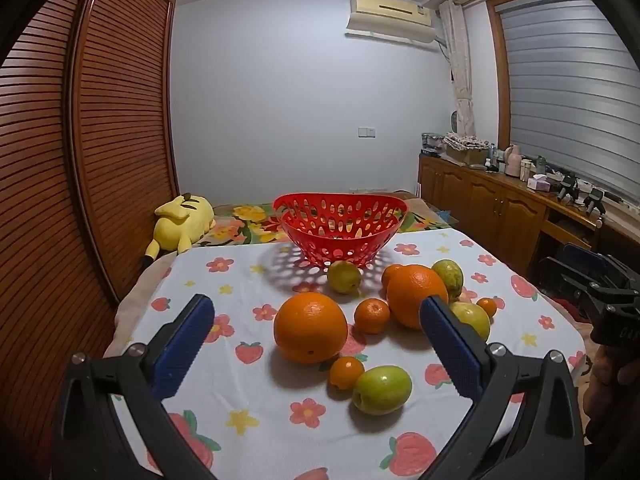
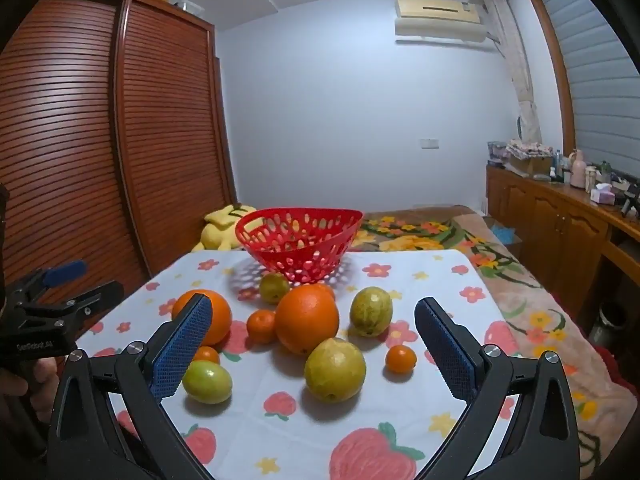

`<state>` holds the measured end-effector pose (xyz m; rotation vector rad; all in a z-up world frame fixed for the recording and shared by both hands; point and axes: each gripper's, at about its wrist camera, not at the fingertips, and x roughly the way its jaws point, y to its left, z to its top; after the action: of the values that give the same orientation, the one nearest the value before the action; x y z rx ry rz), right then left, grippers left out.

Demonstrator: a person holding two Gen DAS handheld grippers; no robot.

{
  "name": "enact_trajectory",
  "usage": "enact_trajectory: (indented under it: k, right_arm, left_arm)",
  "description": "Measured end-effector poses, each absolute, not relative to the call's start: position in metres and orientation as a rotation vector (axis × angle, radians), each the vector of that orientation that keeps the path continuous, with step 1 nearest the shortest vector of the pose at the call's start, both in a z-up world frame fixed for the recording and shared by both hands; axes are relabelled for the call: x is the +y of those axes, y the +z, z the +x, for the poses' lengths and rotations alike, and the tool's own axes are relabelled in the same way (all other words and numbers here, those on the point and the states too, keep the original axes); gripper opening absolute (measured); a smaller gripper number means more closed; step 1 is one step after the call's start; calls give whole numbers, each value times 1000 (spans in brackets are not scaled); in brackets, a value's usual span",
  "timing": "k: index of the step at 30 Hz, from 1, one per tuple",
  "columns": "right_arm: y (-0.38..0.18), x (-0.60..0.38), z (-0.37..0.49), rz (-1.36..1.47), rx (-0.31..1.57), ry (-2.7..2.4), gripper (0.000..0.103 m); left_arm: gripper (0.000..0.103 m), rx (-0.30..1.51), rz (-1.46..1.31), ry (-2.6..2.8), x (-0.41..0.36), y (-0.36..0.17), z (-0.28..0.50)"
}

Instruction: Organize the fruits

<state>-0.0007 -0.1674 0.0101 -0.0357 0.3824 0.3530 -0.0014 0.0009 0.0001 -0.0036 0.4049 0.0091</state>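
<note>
Both grippers' fingers (image 1: 188, 344) (image 2: 446, 350) gape apart, fruits (image 1: 310, 332) lying just beyond them.

I see a glossy red plastic basket (image 1: 340, 226) on a matt printed cloth (image 1: 248, 392), shiny dimpled oranges (image 1: 310, 332), and ribbed blue pads (image 2: 182, 350) in black plastic.

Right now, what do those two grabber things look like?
Both look alike. The left gripper and right gripper have black frames with silver bolts, and two long fingers wearing bumpy blue pads. The left gripper's black body has small white lettering on its side, seen from the right wrist camera.
</note>
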Motion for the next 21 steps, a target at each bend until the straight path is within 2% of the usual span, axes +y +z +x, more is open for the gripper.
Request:
enact_trajectory:
  k: [21]
  right_arm:
    - [7, -165, -2, -41, 389, 359, 103]
  left_arm:
    - [103, 400, 1, 17, 2, 4, -5]
